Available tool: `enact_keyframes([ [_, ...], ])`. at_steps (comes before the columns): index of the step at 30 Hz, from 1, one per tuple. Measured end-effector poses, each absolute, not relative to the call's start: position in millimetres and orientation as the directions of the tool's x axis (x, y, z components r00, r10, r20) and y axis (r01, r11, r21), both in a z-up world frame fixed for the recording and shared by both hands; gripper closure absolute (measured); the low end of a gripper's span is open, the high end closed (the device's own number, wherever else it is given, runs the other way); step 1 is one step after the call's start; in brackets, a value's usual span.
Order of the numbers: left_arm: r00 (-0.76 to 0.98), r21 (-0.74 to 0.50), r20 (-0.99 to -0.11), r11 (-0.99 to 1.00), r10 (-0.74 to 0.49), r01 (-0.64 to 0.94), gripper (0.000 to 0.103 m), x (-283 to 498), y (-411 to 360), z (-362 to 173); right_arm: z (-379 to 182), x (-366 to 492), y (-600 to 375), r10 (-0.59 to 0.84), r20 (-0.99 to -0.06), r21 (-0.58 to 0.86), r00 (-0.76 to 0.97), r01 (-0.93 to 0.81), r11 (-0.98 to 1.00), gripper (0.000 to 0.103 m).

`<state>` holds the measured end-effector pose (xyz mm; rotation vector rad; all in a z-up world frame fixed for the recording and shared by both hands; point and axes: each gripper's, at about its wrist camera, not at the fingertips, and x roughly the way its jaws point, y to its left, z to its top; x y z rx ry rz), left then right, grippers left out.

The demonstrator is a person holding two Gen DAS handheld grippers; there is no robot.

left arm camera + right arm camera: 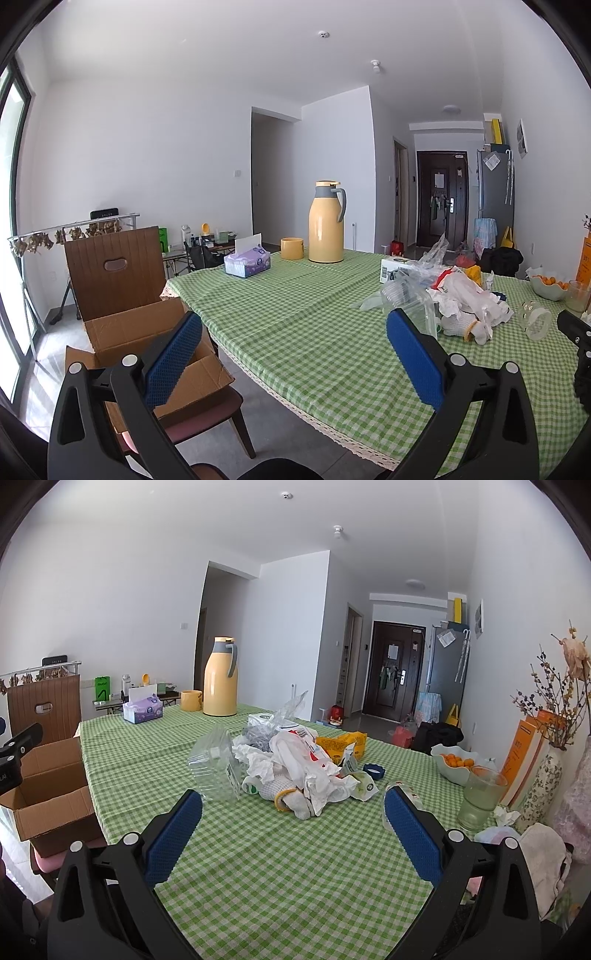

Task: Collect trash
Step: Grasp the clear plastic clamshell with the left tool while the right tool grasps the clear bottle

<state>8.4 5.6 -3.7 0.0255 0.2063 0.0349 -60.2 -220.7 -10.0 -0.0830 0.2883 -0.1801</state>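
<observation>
a table (258, 867) in green checked cloth carries a trash heap (295, 768) at its middle, a yellow flask (219, 679), mug (191, 700) and tissue box (142, 709) far left, a fruit bowl (456, 764) right.

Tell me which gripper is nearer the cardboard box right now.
Left. The left gripper hangs at the table's corner right beside the cardboard box; the right gripper is over the tablecloth facing the trash pile.

No text reads clearly. The green bag (102, 689) at left, the yellow packet (341, 744) at centre and the orange books (526, 755) at right carry blurred, illegible print.
</observation>
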Motion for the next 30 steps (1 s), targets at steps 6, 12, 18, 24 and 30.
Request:
enact_keyframes([
  [6,0.976,0.032,-0.213,0.999,0.036,-0.03,0.006,14,5,-5,-12,-57,-222,-0.19,-0.282,-0.106,0.94,0.166,0.98,0.008],
  [12,0.968,0.036,-0.253,0.999,0.009,0.0,0.006,30,-2,-14,-17,-46,-231,-0.207,-0.305,-0.096,0.93,0.186,0.978,0.008],
  [18,0.924,0.037,-0.36,0.987,-0.133,0.156,0.006,72,-31,-28,-27,-28,-259,-0.252,-0.35,-0.059,0.902,0.248,0.967,0.008],
  [24,0.845,-0.02,-0.459,0.954,-0.276,0.3,0.006,143,-83,-41,-33,-11,-296,-0.303,-0.401,-0.024,0.864,0.32,0.947,0.008],
  [30,0.815,-0.118,-0.494,0.952,-0.303,0.282,0.007,223,-123,-51,-32,6,-337,-0.33,-0.427,0.044,0.842,0.383,0.923,0.008],
])
